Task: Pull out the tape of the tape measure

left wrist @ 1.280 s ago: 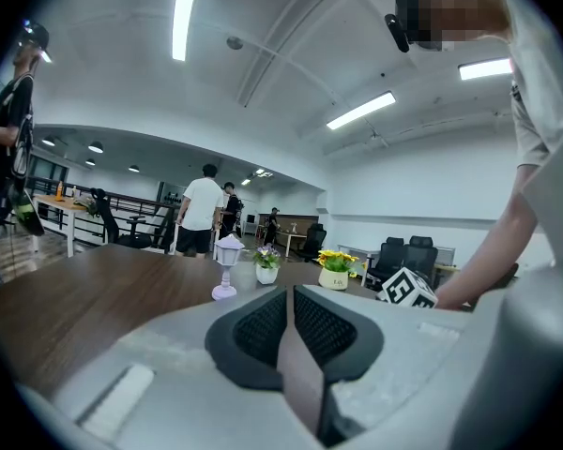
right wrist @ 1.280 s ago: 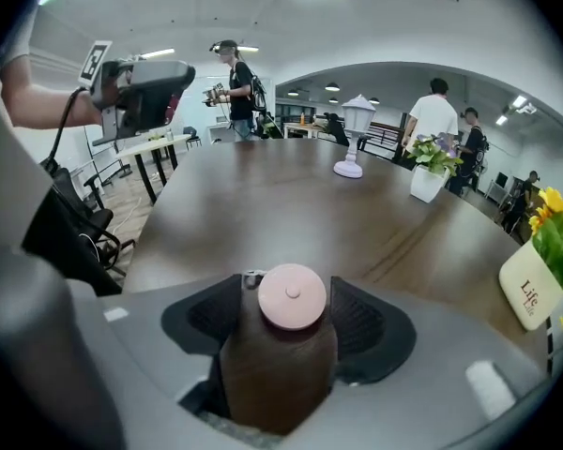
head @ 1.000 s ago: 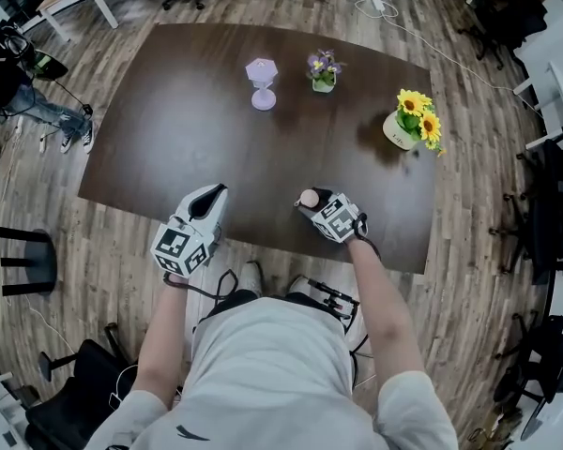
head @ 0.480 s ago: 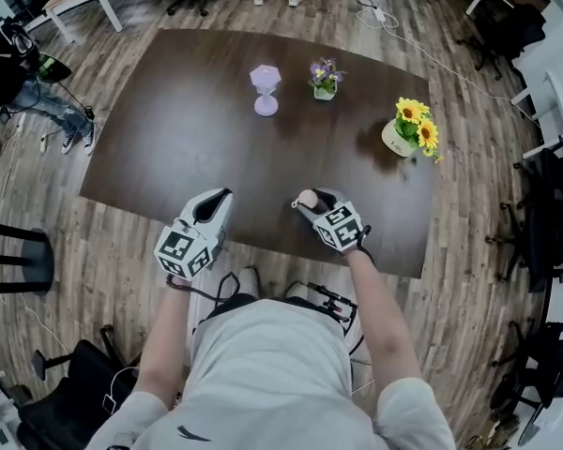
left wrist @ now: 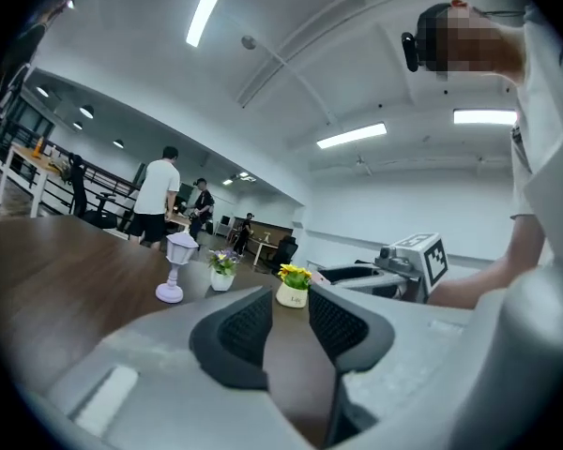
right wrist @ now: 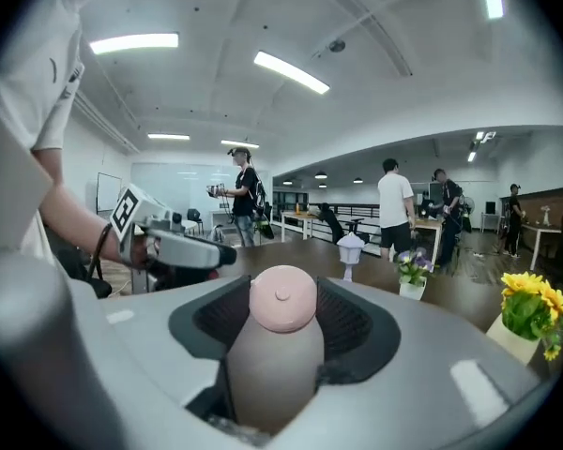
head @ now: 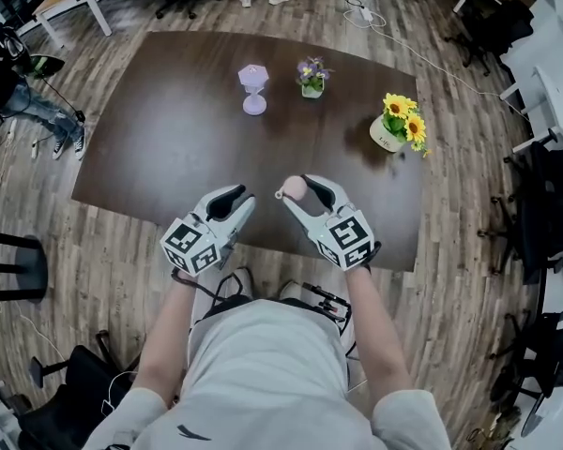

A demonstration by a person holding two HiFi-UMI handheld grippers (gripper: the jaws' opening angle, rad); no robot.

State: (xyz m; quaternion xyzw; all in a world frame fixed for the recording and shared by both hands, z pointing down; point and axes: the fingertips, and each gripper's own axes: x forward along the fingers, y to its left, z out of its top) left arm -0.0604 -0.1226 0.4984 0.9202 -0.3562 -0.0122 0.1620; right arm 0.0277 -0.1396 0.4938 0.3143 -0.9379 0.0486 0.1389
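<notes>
The tape measure [head: 294,188] is a small round pink case with a grey-brown lower part [right wrist: 282,300]. It is lifted above the near edge of the dark table [head: 159,129]. My right gripper [head: 298,187] is shut on it, the pads [right wrist: 349,319] pressing both sides. My left gripper [head: 235,198] is just to its left, a short gap away and pointing level. Its jaws have just been opening and nothing is between its pads [left wrist: 244,324]. No pulled-out tape shows. The left gripper view shows the right gripper [left wrist: 394,270] at the right.
At the table's far side stand a lilac lamp [head: 253,81] and a small pot of purple flowers [head: 311,75]. A pot of sunflowers [head: 394,125] stands toward the right. Several people stand beyond the table [right wrist: 394,204], and chairs surround it.
My right gripper has risen off the table with the tape measure in it. My left gripper has moved right toward it, and its jaws have gone from shut to open.
</notes>
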